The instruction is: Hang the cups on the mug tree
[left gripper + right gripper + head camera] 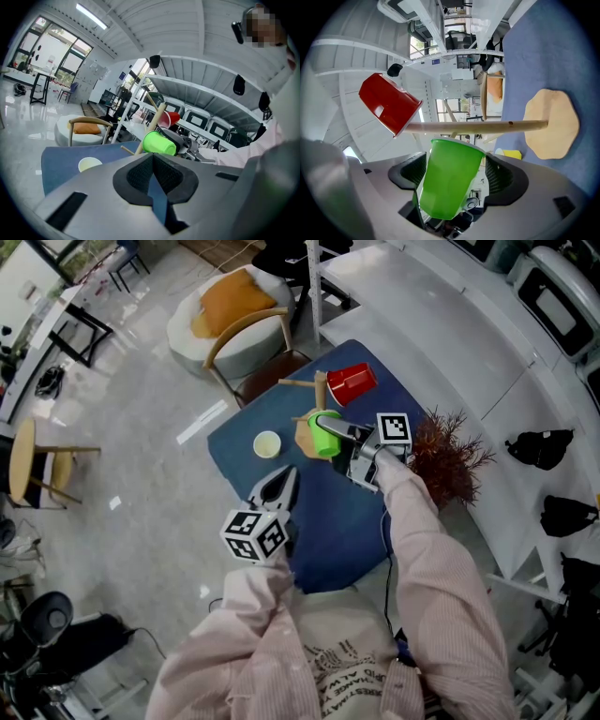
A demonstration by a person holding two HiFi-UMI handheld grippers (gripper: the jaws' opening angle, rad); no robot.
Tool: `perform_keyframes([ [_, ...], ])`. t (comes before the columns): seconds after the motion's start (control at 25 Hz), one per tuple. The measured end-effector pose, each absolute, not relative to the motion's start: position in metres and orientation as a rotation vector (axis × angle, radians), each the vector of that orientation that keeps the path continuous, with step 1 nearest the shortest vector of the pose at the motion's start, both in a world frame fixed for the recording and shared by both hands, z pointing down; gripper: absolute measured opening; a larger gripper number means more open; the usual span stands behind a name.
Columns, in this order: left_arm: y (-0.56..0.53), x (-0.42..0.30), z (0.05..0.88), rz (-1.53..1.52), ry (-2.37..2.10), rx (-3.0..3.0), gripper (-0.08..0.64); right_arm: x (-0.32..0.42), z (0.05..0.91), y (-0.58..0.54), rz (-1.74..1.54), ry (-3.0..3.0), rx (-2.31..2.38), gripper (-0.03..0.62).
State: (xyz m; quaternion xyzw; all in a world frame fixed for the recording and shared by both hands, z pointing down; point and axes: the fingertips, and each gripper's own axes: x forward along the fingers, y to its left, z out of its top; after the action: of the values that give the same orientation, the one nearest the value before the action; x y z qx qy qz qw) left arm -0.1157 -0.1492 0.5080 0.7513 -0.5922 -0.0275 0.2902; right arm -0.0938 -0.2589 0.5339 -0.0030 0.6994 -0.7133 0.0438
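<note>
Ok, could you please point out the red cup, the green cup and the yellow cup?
red cup (389, 108), right gripper view, on its side wall
green cup (447, 180), right gripper view, on its side wall
yellow cup (267, 443), head view, on its inside

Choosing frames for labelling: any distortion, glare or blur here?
Head view: sharp, evenly lit; glossy floor shows faint reflections. Left gripper view: heavy fisheye, black corners, windows washed out. Right gripper view: same fisheye; green cup is crisp.

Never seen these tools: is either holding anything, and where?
Left gripper: nothing. Fingers of the right gripper flank the green plastic cup near its rim; whether they press cannot be told.
</note>
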Motion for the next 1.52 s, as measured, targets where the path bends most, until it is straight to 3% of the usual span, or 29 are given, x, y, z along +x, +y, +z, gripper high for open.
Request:
perform_keyframes([
  [1.52,-0.104,-0.091,0.493,-0.114,-1.585,2.041,-0.002,-0.074,0.522,-0.199,-2.103,2.128,-0.007,0.36],
])
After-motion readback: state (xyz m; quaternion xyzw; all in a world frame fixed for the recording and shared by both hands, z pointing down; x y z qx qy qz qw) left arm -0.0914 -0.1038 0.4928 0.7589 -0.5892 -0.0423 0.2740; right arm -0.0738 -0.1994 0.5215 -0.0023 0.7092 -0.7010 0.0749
